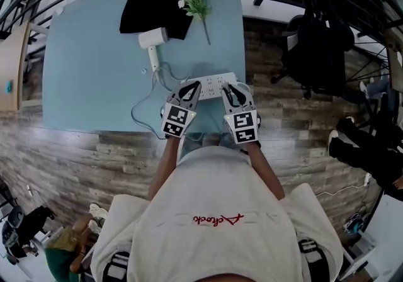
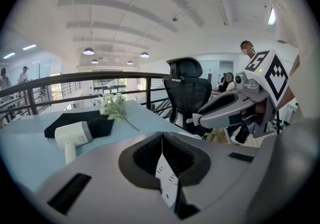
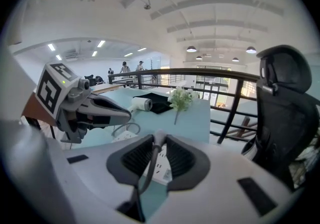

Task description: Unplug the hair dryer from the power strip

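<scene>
While the shut, empty left tool (image 2: 161, 135) hovers by the power strip (image 1: 214, 80), the right tool (image 3: 159, 138) pinches the cord (image 3: 152, 158) to unplug it.

Overhead plus low views, shared table (image 1: 94, 79)

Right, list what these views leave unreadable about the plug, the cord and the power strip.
1. Plug of the hair dryer, head view: too small, and the left gripper and right gripper overlap the ends of the power strip; plugged or not is unclear.
2. The cord in the right jaws, right gripper view: its lower run drops behind the gripper body; whose cord is unclear.
3. Power strip, left gripper view: only a sliver shows between the shut jaws.
</scene>
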The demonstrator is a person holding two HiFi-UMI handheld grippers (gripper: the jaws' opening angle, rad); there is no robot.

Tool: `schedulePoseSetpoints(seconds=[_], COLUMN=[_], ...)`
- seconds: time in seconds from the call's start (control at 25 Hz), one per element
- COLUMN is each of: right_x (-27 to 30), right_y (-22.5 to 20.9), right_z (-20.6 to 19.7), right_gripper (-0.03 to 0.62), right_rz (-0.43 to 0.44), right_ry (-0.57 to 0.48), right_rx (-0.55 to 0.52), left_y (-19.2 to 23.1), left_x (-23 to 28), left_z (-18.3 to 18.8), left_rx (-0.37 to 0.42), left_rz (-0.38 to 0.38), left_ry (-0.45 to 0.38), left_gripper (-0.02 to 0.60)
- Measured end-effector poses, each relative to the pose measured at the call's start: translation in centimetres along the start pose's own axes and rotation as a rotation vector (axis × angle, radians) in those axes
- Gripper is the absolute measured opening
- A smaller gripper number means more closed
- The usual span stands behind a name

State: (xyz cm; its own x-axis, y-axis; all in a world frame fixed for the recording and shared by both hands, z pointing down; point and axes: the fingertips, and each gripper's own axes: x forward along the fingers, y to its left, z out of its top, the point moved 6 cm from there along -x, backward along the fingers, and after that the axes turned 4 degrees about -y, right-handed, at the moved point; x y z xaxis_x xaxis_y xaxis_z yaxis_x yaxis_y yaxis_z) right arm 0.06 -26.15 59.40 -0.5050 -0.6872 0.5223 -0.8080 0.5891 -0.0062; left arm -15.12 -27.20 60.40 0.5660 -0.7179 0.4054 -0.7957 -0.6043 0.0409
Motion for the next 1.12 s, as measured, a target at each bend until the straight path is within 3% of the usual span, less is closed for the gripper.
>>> schedulePoseSetpoints(seconds=[0.52,1.12], right_x=[-3.7,-8.6], right_y=[-1.3,-1.8], right_z=[3.5,2.6], right_gripper=[0.092,0.092], right_rz=[0.077,0.207], right_ry=[-0.196,-0.294], right_rx=[-0.016,-0.032], left_y=[-2.8,-9.8], left_x=[-2.7,-7.3], left_z=[4.7,4.4], left_rx=[0.008,-0.072], left_rz=[0.106,0.256], left_ry=[-0.118,-0.148], left_gripper=[0.009,0.009])
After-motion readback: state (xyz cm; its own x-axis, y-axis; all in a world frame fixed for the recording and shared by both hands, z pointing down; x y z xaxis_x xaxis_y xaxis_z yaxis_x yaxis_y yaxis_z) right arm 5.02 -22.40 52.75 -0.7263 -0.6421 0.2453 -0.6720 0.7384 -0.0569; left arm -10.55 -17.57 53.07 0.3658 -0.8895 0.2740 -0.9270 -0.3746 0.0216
